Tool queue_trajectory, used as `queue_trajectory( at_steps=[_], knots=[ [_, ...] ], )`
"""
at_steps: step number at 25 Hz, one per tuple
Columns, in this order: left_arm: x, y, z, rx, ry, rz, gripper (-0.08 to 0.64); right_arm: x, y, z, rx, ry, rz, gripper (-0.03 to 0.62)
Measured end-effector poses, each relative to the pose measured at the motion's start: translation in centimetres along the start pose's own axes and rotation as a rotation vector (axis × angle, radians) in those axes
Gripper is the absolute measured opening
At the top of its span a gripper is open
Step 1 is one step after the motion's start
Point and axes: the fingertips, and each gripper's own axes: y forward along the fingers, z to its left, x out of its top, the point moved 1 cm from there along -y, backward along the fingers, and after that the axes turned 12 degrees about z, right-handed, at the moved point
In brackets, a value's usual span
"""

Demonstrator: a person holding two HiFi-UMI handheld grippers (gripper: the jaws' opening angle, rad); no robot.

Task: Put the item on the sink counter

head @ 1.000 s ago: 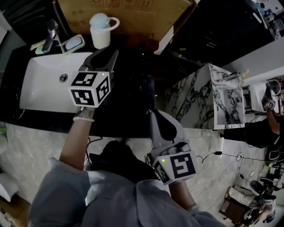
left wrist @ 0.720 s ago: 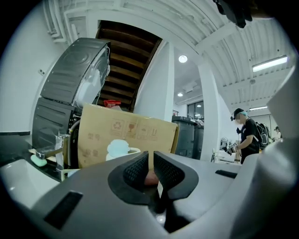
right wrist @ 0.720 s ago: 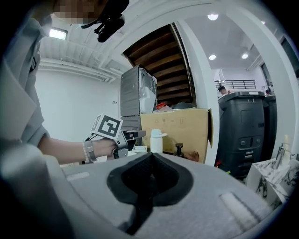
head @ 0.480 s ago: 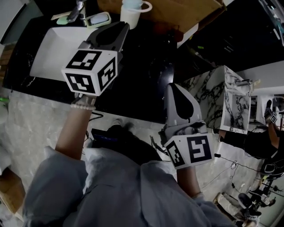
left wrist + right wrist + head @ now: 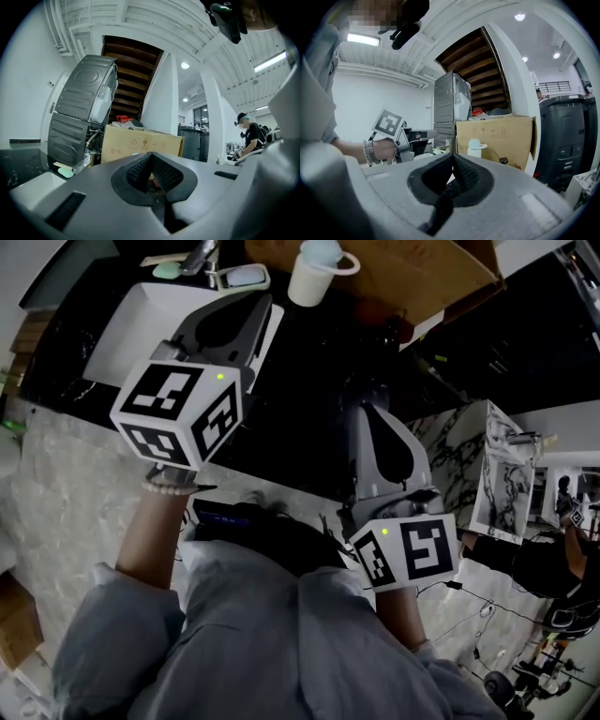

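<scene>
Left gripper (image 5: 255, 315) is hovering over the right edge of the white sink basin (image 5: 131, 329). Its jaws have just been closing and are pressing pad to pad. Right gripper (image 5: 364, 418) is hanging over the dark sink counter (image 5: 300, 381), right of the basin, jaws likewise pressing together. White lidded mug (image 5: 314, 276) is standing at the counter's far side against the cardboard box (image 5: 412, 277), well apart from both grippers.

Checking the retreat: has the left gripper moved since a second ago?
Yes. The left gripper drew back from over the sink toward the person, its jaws just closing empty.
</scene>
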Motion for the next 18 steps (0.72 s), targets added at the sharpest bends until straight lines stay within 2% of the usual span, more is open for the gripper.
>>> queue_trajectory(
  at_steps=[11, 18],
  knots=[
    [0.1, -5.9, 3.3, 0.095, -0.045, 0.003, 0.006, 1.2, 2.2, 3.4, 0.073, -0.038, -0.022, -0.003],
    [-1.4, -8.4, 4.9, 0.132, -0.074, 0.008, 0.006, 1.3, 3.3, 5.4, 0.111, -0.071, -0.027, -0.003]
  ],
)
